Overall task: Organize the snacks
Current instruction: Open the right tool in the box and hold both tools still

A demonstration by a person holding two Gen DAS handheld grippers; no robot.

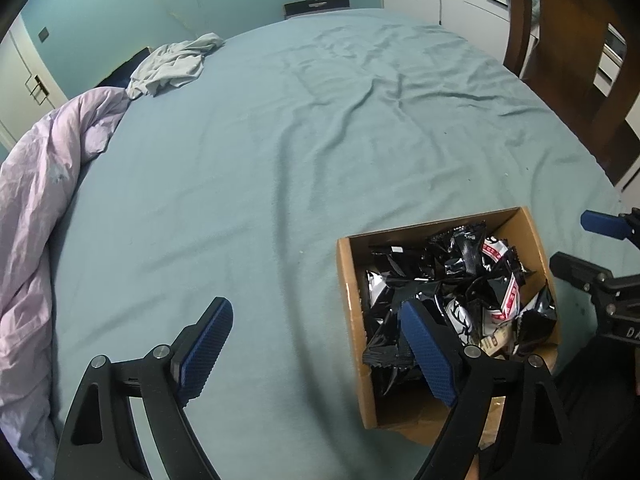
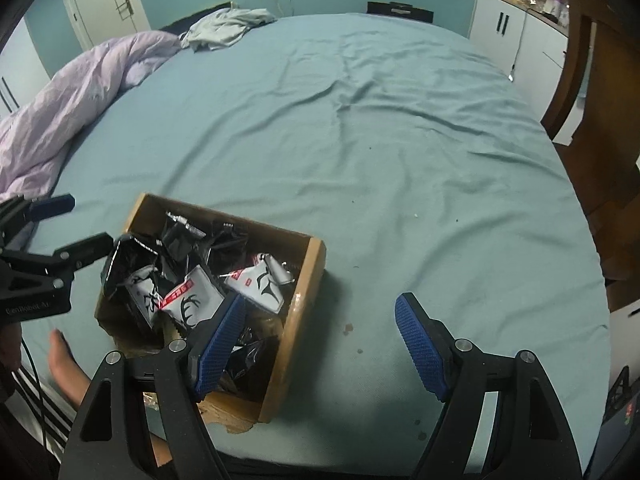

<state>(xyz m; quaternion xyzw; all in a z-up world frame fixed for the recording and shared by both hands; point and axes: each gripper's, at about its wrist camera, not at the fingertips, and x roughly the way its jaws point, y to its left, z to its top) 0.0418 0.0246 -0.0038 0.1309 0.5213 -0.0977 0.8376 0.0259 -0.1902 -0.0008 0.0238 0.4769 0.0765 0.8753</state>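
Many black and white snack packets (image 2: pixel 188 280) fill the cardboard box (image 2: pixel 308 280).

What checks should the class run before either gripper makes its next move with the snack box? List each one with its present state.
1. Left gripper open, nothing held: ok.
2. Right gripper open, nothing held: ok.
3. Snack packets inside the cardboard box: ok.
4. Box upright on the bed sheet: ok.
5. No packets loose on the sheet: ok.
6. Box's near bottom edge intact: not ok, it looks torn.
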